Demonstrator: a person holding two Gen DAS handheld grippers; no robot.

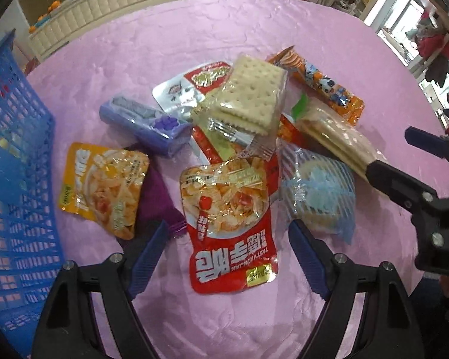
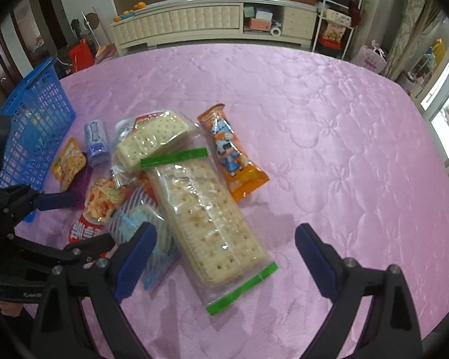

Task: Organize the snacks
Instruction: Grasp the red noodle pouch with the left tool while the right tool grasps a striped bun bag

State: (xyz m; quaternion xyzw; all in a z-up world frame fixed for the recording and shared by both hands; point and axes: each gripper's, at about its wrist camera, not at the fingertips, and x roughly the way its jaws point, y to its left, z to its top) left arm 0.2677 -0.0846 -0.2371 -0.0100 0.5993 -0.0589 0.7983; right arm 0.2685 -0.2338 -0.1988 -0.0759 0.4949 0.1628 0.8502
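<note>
A blue basket point(image 1: 12, 155) stands at the far left of the bench point(image 1: 194, 39), which is covered in a pink quilted cloth. Just right of it lies a yellow snack pouch point(image 1: 101, 188), resting partly on a purple packet point(image 1: 158, 197), with a lilac wrapped roll point(image 1: 143, 122) behind them. The left gripper point(image 1: 227, 257) hangs released, its blue-padded fingers point(image 1: 148, 257) spread on either side of a red snack pouch point(image 1: 227, 224) that lies flat below it; nothing is between the pads. Behind the red pouch a clear pack of square crackers point(image 1: 248, 95) sits tilted on top of the pile, over a white and red pouch point(image 1: 191, 85). To its right lie a blue striped bag point(image 1: 317, 191) and an orange cartoon wrapper point(image 1: 320, 83), the wrapper at the far edge of the pile. A long cracker pack with green ends point(image 2: 206, 209) lies at an angle across the right side of the heap. The right gripper point(image 2: 224, 257) is also released, hovering with its fingers point(image 2: 134, 260) wide on both sides of the near end of that long pack, not touching it as far as can be seen. Right of the pile the pink cloth runs on to the bench edge.
</note>
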